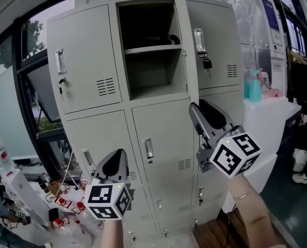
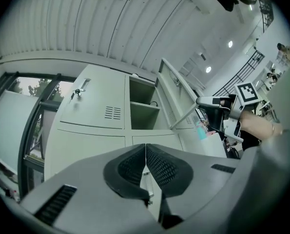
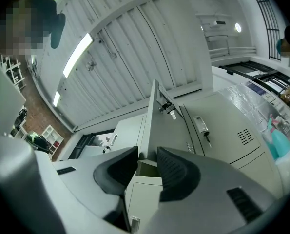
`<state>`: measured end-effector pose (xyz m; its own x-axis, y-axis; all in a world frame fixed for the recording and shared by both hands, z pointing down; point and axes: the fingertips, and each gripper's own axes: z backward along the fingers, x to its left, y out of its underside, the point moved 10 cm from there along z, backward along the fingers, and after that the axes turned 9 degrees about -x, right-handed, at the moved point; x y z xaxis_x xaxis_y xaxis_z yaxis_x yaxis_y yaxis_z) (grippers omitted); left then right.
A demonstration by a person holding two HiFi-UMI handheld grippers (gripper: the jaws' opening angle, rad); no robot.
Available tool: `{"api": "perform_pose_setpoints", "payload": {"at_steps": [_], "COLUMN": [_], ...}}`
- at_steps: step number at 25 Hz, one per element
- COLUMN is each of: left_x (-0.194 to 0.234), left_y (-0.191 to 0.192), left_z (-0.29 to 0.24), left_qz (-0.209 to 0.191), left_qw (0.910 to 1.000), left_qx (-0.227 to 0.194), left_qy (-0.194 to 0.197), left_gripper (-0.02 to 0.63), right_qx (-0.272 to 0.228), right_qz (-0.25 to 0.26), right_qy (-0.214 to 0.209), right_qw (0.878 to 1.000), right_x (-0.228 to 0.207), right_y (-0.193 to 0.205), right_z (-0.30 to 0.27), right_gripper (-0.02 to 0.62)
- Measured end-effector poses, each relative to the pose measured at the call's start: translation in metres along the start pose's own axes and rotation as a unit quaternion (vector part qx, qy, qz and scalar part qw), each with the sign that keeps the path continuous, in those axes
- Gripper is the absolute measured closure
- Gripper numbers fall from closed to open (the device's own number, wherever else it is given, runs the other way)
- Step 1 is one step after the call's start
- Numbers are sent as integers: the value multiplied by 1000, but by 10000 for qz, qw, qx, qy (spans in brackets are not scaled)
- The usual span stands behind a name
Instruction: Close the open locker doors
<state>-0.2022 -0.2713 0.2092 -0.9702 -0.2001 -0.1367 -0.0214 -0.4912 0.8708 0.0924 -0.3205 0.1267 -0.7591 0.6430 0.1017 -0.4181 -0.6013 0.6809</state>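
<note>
One pale grey sheet-metal locker door (image 1: 183,40) stands open at the top middle compartment, swung out edge-on, long edge upright. It lies just above the right claw (image 1: 204,108), jaws parted, empty. Left claw (image 1: 118,156) clenched on nothing, lower left, farther off.

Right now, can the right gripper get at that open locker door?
Probably yes: the right gripper is just below the open door, nothing between them, and the door's edge lines up with its parted jaws.
</note>
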Motion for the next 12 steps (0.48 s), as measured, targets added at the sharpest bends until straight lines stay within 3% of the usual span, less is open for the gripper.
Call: {"api": "perform_pose_setpoints", "payload": {"at_steps": [12], "left_x": [46], "left_y": [-9], "left_z": [26], "left_qz": [-300], "left_qw": [9970], "left_qx": [14], "left_qy": [-710], "left_gripper": [584], "right_qx": [60], "right_qz": [-59], "right_qy": [-471], "right_qw": [9989], "right_x": [34], "right_y": [45], "right_z": [-50], "right_gripper": [492]}}
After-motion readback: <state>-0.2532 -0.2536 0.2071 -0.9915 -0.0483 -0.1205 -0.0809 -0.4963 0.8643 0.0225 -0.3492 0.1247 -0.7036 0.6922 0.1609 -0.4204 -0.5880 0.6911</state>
